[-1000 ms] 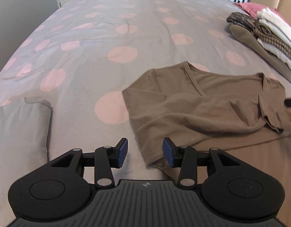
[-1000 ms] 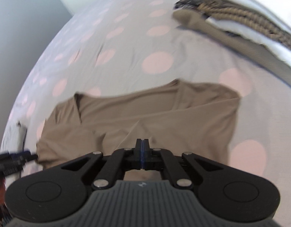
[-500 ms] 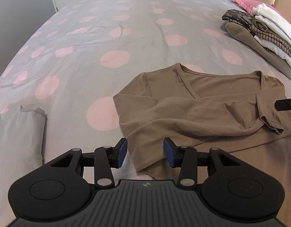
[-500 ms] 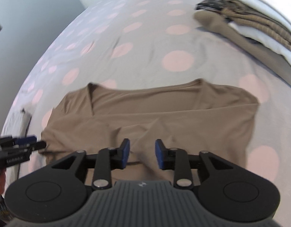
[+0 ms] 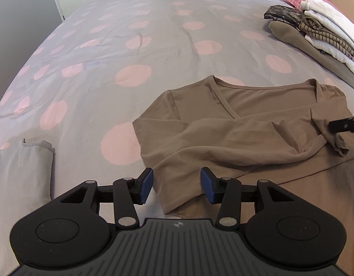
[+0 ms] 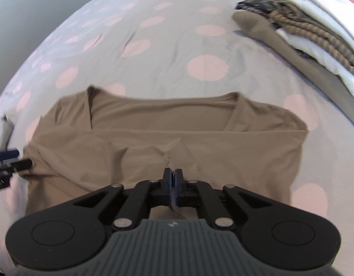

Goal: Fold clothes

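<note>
One brown top point(image 5: 234, 138) lies flat on your dotted bedspread point(image 5: 135, 46), sleeves crossed over its front. Your left gripper point(image 5: 175, 185) has just been widening, jaws apart over the sleeve end, pads not pressing. Your right gripper point(image 6: 173, 179) has just closed, pinching a pucker of that top. One stack of folded clothes point(image 5: 319, 34) sits at the far right, one grey garment point(image 5: 23, 172) at the left.

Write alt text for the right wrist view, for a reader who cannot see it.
The right tongs are shut, pinching a fold of a brown top spread on a grey bedspread with pink dots. Folded clothes are stacked at upper right, and the left tongs show at the left edge.
</note>
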Demonstrator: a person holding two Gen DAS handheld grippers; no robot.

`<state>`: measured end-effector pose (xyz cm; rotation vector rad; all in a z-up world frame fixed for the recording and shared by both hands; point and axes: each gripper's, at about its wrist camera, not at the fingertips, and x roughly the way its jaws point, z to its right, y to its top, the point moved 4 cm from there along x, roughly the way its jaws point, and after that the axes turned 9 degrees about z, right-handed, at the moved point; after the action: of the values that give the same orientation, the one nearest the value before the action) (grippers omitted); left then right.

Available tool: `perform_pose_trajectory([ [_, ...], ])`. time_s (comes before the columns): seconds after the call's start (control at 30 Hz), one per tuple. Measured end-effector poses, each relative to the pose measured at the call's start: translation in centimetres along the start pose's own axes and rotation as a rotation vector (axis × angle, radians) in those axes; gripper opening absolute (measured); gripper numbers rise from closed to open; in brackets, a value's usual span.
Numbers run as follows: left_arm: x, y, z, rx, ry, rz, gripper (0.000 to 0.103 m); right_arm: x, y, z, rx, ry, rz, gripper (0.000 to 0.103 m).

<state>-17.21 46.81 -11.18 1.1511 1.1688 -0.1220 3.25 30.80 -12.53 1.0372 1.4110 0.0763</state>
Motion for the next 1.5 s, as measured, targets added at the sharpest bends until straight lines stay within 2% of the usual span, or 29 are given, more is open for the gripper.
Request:
perform_pose_trajectory([
  [0.17, -0.1, 0.0, 0.1, 0.007, -0.014, 0.007, 0.043, -2.1, 1.7, 4.3, 0.109, -0.069, 0.054, 0.002],
  [0.3, -0.2, -0.3, 0.6, 0.041, -0.019, 0.007, 0.044, -2.7, 2.5, 8.3, 0.227, -0.130, 0.061, 0.002],
  [0.47, -0.1, -0.7, 1.3, 0.093, -0.029, -0.002, 0.049, -1.6, 2.6, 11.1, 0.258, -0.210, 0.055, 0.002],
  [0.53, 0.0, -0.9, 1.4, 0.110, -0.029, -0.008, 0.049, -1.1, 2.3, 11.8, 0.280, -0.216, 0.037, 0.010],
  [0.6, 0.1, -1.2, 1.5, 0.126, -0.031, -0.014, 0.049, -1.3, 2.0, 12.2, 0.290, -0.225, 0.043, 0.030],
  [0.8, -0.2, -1.3, 1.2, 0.124, -0.070, -0.014, 0.049, -2.6, 1.1, 12.7, 0.288, -0.169, 0.054, 0.030],
  [1.03, -0.7, -1.9, 2.2, 0.200, -0.088, 0.003, 0.049, -2.7, -1.7, 11.8, 0.295, -0.053, -0.042, 0.030],
  [1.17, -0.6, -2.0, 2.3, 0.209, -0.090, -0.002, 0.049, -1.7, -2.4, 11.9, 0.318, -0.060, -0.070, 0.029],
  [1.23, -0.5, -2.0, 2.5, 0.219, -0.092, -0.005, 0.049, -1.1, -2.7, 12.0, 0.346, -0.042, -0.087, 0.024],
  [1.33, -0.7, -2.4, 3.1, 0.285, -0.094, 0.010, 0.049, -0.7, -2.9, 11.7, 0.358, -0.030, -0.090, 0.016],
  [1.4, -0.9, -2.8, 3.6, 0.346, -0.086, 0.027, 0.049, -0.6, -2.9, 11.6, 0.345, -0.045, -0.088, 0.004],
  [1.5, -0.7, -3.2, 4.0, 0.395, -0.052, 0.036, 0.046, -1.2, -2.7, 11.7, 0.353, -0.046, -0.080, 0.004],
])
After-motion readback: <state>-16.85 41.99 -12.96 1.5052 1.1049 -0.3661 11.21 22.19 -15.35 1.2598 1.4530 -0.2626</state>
